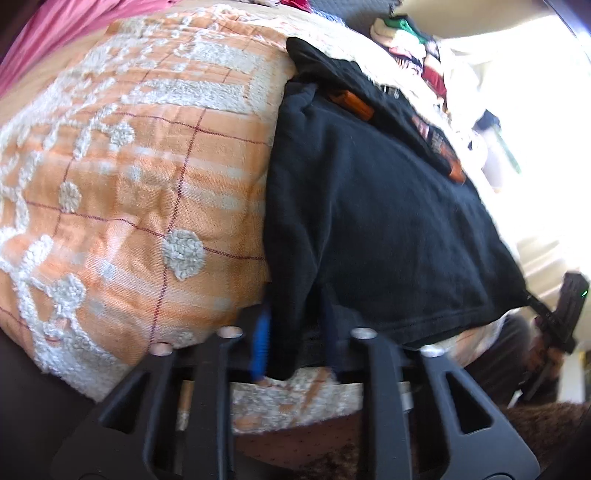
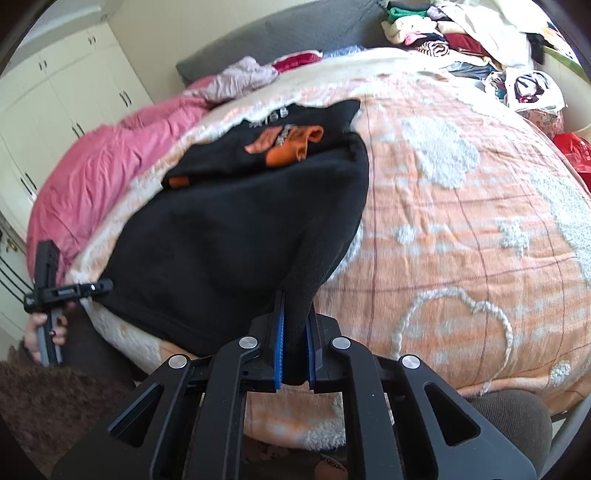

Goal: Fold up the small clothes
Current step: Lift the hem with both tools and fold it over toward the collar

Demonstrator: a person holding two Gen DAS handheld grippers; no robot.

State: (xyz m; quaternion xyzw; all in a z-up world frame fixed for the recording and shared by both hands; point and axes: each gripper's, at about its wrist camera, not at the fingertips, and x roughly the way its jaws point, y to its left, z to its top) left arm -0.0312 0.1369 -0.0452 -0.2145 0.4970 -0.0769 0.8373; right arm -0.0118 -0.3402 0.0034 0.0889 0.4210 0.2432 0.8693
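Both tools, left tool (image 1: 295,343) and right tool (image 2: 295,354), clamp the near hem of a black T-shirt (image 2: 236,236) lying on the bedspread (image 2: 461,221). Folding appears barely begun; a clothes pile (image 2: 461,33) waits.

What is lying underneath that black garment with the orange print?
The black garment rests on an orange-and-white tufted bedspread; the part beneath is hidden. Both grippers pinch its near edge.
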